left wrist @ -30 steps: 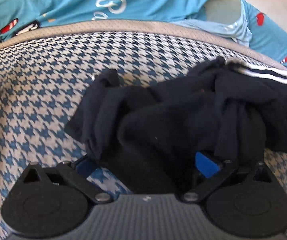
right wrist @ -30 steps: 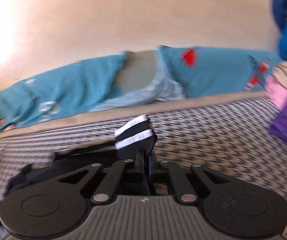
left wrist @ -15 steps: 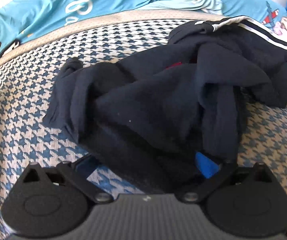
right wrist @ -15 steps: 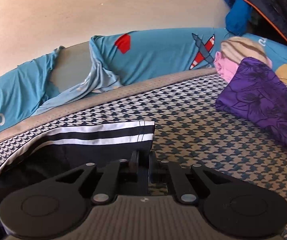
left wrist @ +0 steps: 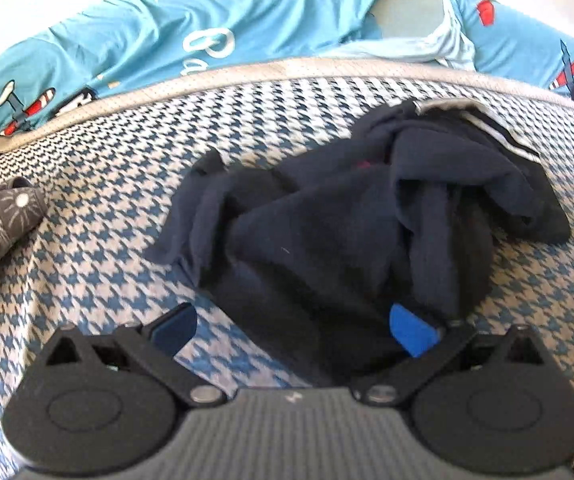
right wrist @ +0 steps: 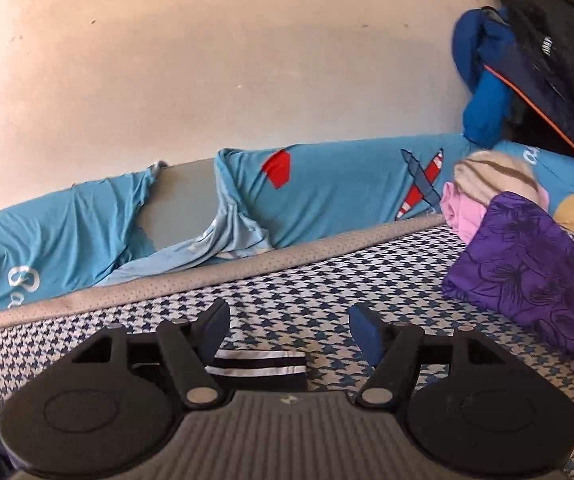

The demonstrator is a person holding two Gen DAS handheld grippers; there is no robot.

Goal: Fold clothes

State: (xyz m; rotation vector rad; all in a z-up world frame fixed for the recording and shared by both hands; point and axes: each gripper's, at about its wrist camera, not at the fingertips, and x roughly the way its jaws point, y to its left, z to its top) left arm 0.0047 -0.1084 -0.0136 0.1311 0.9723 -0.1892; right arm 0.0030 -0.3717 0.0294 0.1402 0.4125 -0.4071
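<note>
Left wrist view: the left gripper (left wrist: 293, 330) stands wide open, gripping nothing. The dark garment (left wrist: 351, 232) lies crumpled on the houndstooth bedcover (left wrist: 99, 216) just ahead; its near edge spreads between the fingers, against the right-hand blue pad (left wrist: 411, 334) (whether touching, I cannot tell). Its white-striped cuff lies at the far right. A grey patterned cloth (left wrist: 3, 216) sits far left.

Right wrist view: the right gripper (right wrist: 289, 330) is opening, its pads apart and clear of cloth. The striped cuff (right wrist: 259, 364) lies flat beneath and between the fingers. A purple folded garment (right wrist: 531, 272) rests ahead right, a blue sheet (right wrist: 327, 192) beyond.
</note>
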